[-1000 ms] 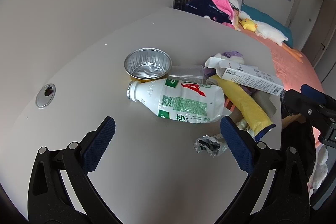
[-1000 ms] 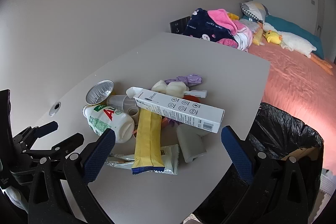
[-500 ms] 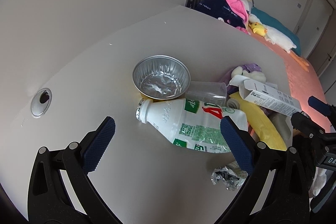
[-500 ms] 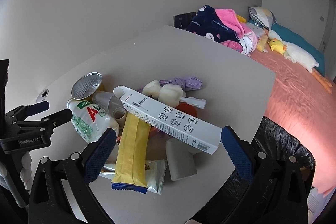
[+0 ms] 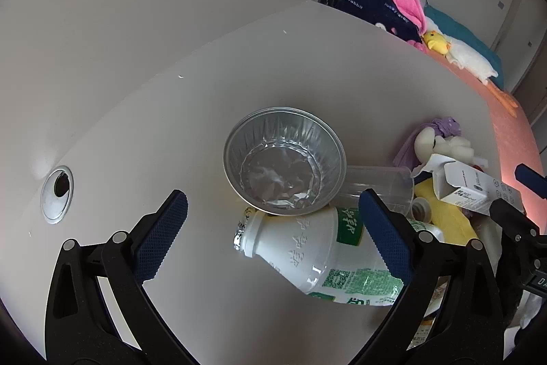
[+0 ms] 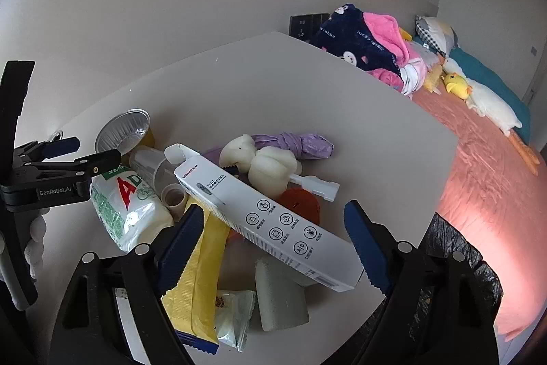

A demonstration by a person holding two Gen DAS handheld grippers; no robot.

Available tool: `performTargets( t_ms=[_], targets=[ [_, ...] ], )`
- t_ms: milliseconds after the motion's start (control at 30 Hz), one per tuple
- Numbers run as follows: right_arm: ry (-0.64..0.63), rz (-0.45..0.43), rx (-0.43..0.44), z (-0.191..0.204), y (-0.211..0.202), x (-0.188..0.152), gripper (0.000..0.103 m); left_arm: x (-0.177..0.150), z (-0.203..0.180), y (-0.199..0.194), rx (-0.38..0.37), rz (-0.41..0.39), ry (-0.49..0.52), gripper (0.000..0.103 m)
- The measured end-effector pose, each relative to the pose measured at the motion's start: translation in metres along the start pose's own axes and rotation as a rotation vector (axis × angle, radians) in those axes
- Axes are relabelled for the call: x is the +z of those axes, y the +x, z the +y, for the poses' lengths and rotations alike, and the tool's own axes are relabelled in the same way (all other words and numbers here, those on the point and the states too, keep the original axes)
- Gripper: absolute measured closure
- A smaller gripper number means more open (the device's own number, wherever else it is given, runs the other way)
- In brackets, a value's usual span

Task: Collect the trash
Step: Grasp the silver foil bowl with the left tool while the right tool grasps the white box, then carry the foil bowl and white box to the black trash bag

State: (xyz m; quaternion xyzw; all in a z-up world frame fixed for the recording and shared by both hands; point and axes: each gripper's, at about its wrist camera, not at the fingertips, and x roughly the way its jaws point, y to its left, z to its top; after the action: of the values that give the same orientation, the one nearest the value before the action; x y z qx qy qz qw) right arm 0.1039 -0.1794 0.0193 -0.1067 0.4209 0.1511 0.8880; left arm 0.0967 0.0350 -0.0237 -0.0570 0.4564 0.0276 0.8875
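On the white table (image 6: 359, 112) a heap of trash lies near its front edge. The left gripper (image 5: 270, 221) hangs with its jaws spread wide and nothing pinched; the neck of a white milk bottle (image 5: 307, 255) lies on its side between them, untouched. At twelve o'clock from the bottle's neck a foil bowl (image 5: 283, 159) stands upright, touching a clear plastic cup (image 5: 379, 183) tipped over at its three o'clock.

The right gripper (image 6: 273, 235) has its jaws closing around a long white box (image 6: 273, 218) that lies slantwise over the heap; the pads are not yet pressing on it. A yellow wrapper (image 6: 198, 276) lies at the box's seven o'clock, a purple bag (image 6: 297, 142) at its twelve. A black trash bag (image 6: 458, 259) hangs open past the table's edge at three o'clock.
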Motion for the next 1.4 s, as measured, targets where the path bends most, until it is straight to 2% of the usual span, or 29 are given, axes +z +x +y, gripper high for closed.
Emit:
performTargets(
  t_ms=[133, 233, 333, 367, 433, 533, 600, 700, 800, 867, 1067, 1400],
  targets=[
    [-0.038, 0.012, -0.01, 0.005, 0.008, 0.004, 0.021, 0.007, -0.001, 0.01, 0.0, 0.014, 0.01, 0.006],
    [-0.059, 0.03, -0.003, 0.007, 0.014, 0.006, 0.027, 0.012, -0.001, 0.016, 0.003, 0.014, 0.021, 0.006],
    [-0.074, 0.057, 0.014, 0.009, 0.021, 0.007, 0.037, 0.018, 0.001, 0.021, 0.007, 0.013, 0.019, 0.006],
    [-0.074, 0.064, 0.024, 0.01, 0.024, 0.008, 0.043, 0.02, 0.002, 0.023, 0.009, 0.013, 0.016, 0.006],
    [-0.083, 0.058, 0.018, 0.011, 0.025, 0.008, 0.046, 0.023, 0.006, 0.026, 0.001, 0.013, 0.003, 0.006],
    [-0.087, 0.046, 0.013, 0.013, 0.025, 0.009, 0.054, 0.025, 0.012, 0.03, -0.042, 0.019, -0.028, 0.006],
    [-0.066, 0.035, 0.03, 0.012, 0.022, 0.011, 0.064, 0.025, 0.018, 0.033, -0.072, 0.025, -0.055, 0.006],
    [-0.032, 0.021, 0.058, 0.009, 0.019, 0.013, 0.071, 0.023, 0.024, 0.034, -0.093, 0.036, -0.084, 0.006],
    [-0.009, 0.014, 0.069, 0.007, 0.016, 0.014, 0.073, 0.021, 0.023, 0.034, -0.074, 0.027, -0.079, 0.008],
    [-0.001, 0.012, 0.071, 0.007, 0.014, 0.014, 0.073, 0.02, 0.022, 0.039, -0.06, 0.048, -0.066, 0.025],
    [0.016, 0.011, 0.083, 0.006, 0.01, 0.013, 0.073, 0.02, 0.021, 0.038, -0.046, 0.025, -0.058, 0.025],
    [0.043, -0.027, 0.089, -0.001, -0.007, 0.017, 0.074, 0.026, 0.019, 0.003, -0.043, -0.065, -0.045, 0.025]
  ],
)
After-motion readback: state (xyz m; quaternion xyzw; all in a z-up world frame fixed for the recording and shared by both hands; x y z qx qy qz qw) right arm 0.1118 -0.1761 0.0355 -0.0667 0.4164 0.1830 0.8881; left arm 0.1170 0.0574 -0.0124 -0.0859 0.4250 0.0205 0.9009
